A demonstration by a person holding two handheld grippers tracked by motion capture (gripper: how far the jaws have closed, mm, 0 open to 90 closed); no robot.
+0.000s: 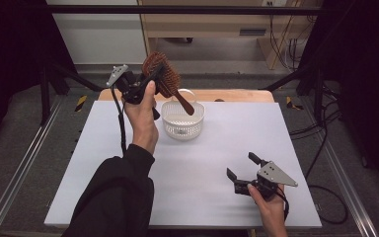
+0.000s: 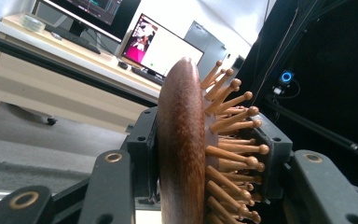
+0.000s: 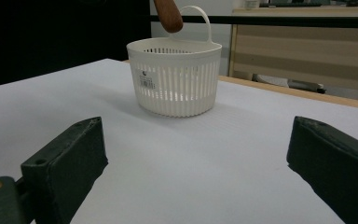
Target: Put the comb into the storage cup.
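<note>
Above the white surface (image 1: 128, 163), the left tool (image 1: 145, 81) pinches a hairbrush (image 1: 164, 74) over the basket (image 1: 182, 120); the right tool (image 1: 244, 168) rests spread.

left gripper (image 1: 150, 81): raised, jaws clamped | right gripper (image 1: 244, 172): low, jaws wide apart

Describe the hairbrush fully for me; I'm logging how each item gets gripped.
The hairbrush looks like dark reddish-brown wood with an oval head, paler round-tipped wooden pins and a tapered handle. The left gripper is shut on its head, one jaw on the smooth back, the other against the pins. It is held aloft, handle slanting down over the white basket, not touching it.
</note>
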